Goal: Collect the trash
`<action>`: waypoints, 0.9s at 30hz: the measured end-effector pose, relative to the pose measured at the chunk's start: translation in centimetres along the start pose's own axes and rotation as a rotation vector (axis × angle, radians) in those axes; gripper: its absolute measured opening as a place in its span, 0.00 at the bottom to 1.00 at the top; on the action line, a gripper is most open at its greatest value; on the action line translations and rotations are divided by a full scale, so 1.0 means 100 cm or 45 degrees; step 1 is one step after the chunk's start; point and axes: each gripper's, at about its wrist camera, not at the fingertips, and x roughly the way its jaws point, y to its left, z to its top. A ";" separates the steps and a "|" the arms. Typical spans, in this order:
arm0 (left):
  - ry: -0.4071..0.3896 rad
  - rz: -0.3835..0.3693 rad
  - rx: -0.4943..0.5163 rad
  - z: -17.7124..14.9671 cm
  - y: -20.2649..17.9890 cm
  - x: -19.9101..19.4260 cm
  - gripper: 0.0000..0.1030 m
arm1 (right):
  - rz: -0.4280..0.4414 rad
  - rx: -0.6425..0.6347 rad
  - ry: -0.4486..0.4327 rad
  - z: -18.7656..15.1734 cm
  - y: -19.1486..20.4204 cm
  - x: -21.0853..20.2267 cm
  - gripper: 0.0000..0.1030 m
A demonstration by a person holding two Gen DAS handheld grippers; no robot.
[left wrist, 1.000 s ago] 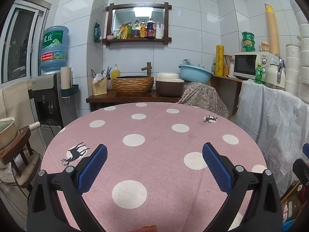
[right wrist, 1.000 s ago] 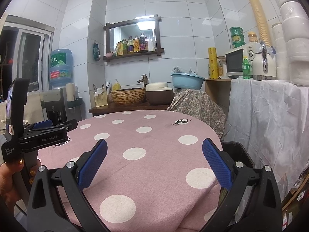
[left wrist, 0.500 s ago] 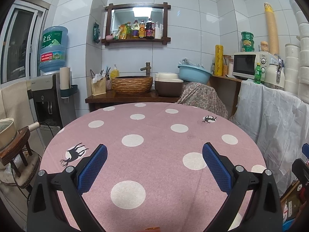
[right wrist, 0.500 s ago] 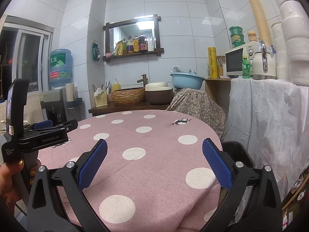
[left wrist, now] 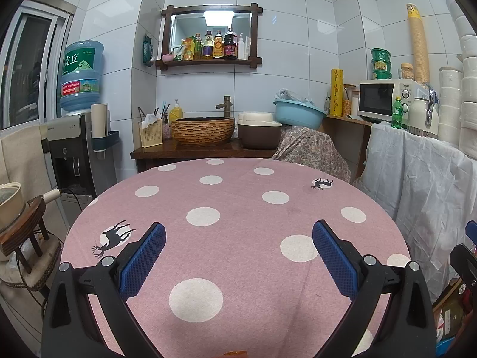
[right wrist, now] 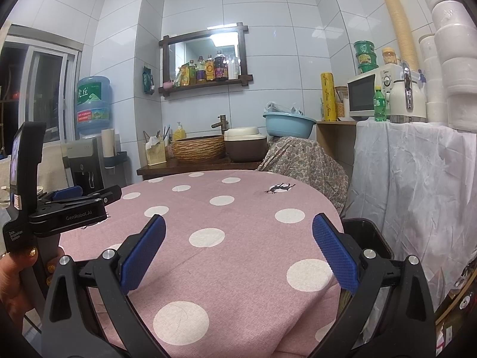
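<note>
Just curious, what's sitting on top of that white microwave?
On the white microwave stand three stacked green lidded tubs and an orange-lidded jar. Its far right top is hidden behind the cream thermos jug.

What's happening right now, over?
Left gripper open, empty. Right gripper open, empty. No trash seen on table. Black bin beside it.

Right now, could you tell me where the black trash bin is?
In the right wrist view, the black bin stands on the floor at the table's right edge, beside the white draped cloth, just beyond the right gripper.
</note>
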 end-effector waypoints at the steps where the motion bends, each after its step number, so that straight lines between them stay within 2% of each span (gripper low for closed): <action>1: 0.000 -0.001 -0.001 0.000 0.000 0.000 0.95 | 0.000 0.000 0.000 0.000 0.000 0.000 0.94; 27: 0.003 -0.004 0.000 0.000 -0.002 0.001 0.95 | 0.004 0.009 0.000 0.001 0.000 -0.001 0.94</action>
